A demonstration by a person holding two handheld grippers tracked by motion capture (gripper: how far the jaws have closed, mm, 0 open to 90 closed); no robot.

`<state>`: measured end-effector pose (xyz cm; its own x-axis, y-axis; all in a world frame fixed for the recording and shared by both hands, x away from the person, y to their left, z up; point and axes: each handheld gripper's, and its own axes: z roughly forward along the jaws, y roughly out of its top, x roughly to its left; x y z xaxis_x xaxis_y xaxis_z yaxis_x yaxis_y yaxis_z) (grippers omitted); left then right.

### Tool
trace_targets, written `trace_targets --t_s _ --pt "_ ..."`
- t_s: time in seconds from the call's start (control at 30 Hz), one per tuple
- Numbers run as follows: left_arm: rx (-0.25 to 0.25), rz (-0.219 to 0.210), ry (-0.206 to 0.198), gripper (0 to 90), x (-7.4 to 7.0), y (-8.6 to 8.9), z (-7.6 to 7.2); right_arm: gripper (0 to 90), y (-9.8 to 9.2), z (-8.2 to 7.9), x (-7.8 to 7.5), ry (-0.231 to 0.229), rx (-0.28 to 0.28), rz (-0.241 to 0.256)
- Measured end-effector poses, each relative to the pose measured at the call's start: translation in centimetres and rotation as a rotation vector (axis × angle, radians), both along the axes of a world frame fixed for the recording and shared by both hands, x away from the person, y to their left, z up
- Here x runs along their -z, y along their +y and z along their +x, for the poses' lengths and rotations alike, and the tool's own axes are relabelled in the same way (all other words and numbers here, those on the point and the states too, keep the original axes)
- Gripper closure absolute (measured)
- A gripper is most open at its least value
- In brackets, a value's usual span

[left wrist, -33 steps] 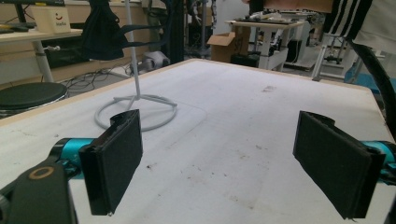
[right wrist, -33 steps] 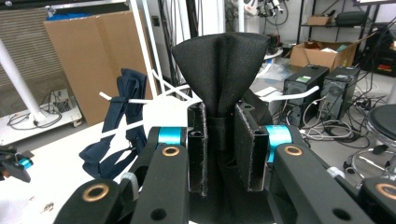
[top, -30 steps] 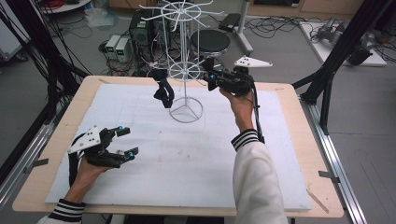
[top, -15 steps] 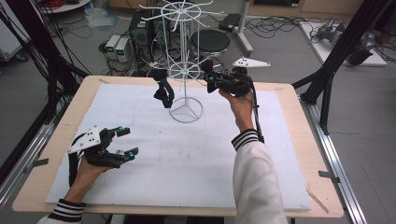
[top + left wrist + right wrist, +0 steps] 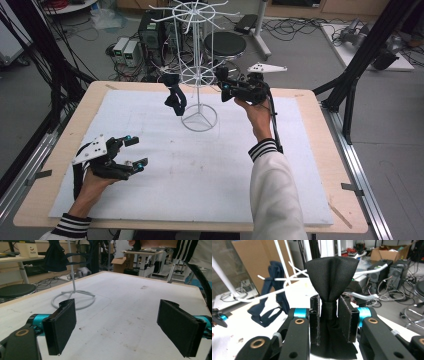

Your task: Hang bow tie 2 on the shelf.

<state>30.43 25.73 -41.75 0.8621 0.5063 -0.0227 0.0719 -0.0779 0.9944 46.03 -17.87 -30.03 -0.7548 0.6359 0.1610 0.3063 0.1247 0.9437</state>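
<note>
A white wire rack [image 5: 196, 75] stands at the back middle of the white mat [image 5: 200, 175]. From one of its lower hooks hangs a dark blue bow tie [image 5: 174, 97], also in the left gripper view [image 5: 56, 257] and the right gripper view [image 5: 274, 297]. My right gripper [image 5: 224, 86] is raised just right of the rack, level with the lower ring of hooks. In its own view the right gripper [image 5: 331, 312] is shut on the knot of a black bow tie [image 5: 331, 272], close to the white hooks. My left gripper [image 5: 137, 151] rests open near the front left, nothing between its pads [image 5: 62, 325].
The rack's round base [image 5: 75, 298] lies ahead and left of the left gripper. The wooden table edge [image 5: 310, 97] frames the mat. Black frame posts [image 5: 350, 90] stand at both sides. A stool [image 5: 225, 46] and computer boxes [image 5: 127, 50] sit on the floor behind.
</note>
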Motion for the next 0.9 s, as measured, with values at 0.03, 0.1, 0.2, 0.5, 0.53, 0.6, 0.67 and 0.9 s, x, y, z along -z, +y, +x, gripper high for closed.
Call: trace_targets --t_s 0.03,0.1,0.2,0.5,0.53,0.6,0.67,0.9 --pt "0.000 0.001 0.000 16.3 0.0 0.0 0.0 71.7 0.0 0.0 0.1 -0.001 -0.002 -0.006" --pt "0.001 0.002 0.001 16.3 0.0 0.0 0.0 69.8 0.0 0.0 0.3 -0.003 0.001 -0.022" --pt "0.005 0.004 -0.003 16.3 0.0 0.0 0.0 65.7 -0.1 0.0 0.3 -0.004 0.006 -0.041" --pt "-0.004 -0.003 0.000 16.3 0.0 0.1 -0.1 37.2 -0.9 -0.5 0.4 0.010 0.062 -0.074" --pt "-0.003 -0.002 0.000 16.3 0.0 0.1 -0.1 37.2 -0.9 -0.5 0.4 0.010 0.062 -0.074" --pt "-0.006 -0.004 0.001 16.3 -0.1 0.2 -0.2 28.6 -1.0 -0.7 0.2 0.002 0.069 -0.089" --pt "-0.009 -0.005 -0.005 16.3 -0.2 0.3 -0.4 17.5 -1.0 -1.0 0.0 -0.007 0.079 -0.114" --pt "-0.028 -0.017 -0.002 16.3 -0.3 0.8 -0.3 11.2 -2.2 -3.0 -0.1 -0.067 0.119 -0.185"
